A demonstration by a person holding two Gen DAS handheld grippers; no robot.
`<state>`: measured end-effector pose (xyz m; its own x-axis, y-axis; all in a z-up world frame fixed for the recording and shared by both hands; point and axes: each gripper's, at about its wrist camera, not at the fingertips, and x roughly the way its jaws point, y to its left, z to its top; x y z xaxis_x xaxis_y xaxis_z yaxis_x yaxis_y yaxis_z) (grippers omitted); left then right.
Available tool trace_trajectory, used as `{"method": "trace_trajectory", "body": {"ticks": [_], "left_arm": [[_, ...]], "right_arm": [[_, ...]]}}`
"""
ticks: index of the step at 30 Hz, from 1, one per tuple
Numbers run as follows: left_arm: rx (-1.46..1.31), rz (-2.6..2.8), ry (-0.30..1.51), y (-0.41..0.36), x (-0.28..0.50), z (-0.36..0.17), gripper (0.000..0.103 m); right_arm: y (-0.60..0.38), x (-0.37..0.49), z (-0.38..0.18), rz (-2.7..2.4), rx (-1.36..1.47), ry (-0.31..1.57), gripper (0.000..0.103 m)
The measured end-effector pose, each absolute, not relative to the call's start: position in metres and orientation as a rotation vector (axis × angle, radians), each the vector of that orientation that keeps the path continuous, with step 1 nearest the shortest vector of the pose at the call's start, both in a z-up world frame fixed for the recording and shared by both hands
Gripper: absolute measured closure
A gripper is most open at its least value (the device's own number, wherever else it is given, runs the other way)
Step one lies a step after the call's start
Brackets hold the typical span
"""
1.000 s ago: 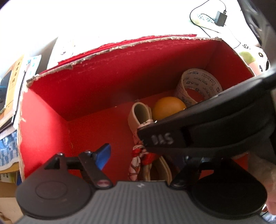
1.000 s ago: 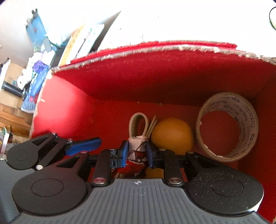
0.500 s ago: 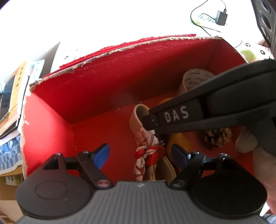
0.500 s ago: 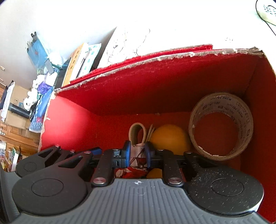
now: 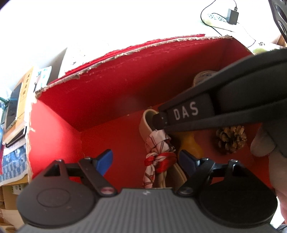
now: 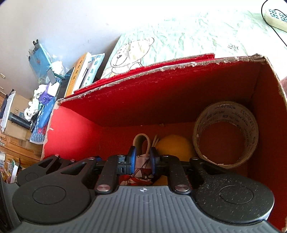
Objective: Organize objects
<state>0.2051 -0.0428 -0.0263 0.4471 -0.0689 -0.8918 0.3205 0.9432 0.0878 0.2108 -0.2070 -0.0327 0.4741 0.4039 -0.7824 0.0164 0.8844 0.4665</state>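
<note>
An open red box point(image 5: 107, 89) holds a beige looped strap tied up in a red and white cloth point(image 5: 157, 143). Beside it lie an orange ball point(image 6: 174, 148), a tape roll point(image 6: 226, 136) and a pine cone point(image 5: 230, 138). My right gripper point(image 6: 143, 156) is shut on the cloth bundle point(image 6: 141, 168), with both blue pads pressing its sides. In the left wrist view the right gripper point(image 5: 159, 123) reaches in from the right and covers part of the tape roll point(image 5: 202, 77). My left gripper point(image 5: 145, 157) hangs open above the bundle's lower end, touching nothing.
The box point(image 6: 143, 100) has a torn cardboard rim and tall walls on all sides. Books point(image 5: 18, 100) are stacked to its left. A power strip with a charger point(image 5: 218, 17) lies beyond it. A bear drawing point(image 6: 132, 52) lies behind the box. A person's finger point(image 5: 261, 145) grips the right tool.
The right gripper's pads have closed in on the cloth bundle. In the left wrist view the right gripper has shifted up, uncovering the pine cone. The left gripper has stayed put.
</note>
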Motion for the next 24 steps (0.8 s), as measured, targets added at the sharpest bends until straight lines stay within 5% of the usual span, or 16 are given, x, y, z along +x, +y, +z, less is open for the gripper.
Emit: {"method": "trace_trajectory", "body": {"ticks": [24], "left_arm": [[0.271, -0.231, 1.072, -0.027, 0.221, -0.025, 0.019]], "right_arm": [[-0.204, 0.210, -0.028, 0.266, 0.426, 1.011, 0.087]]}}
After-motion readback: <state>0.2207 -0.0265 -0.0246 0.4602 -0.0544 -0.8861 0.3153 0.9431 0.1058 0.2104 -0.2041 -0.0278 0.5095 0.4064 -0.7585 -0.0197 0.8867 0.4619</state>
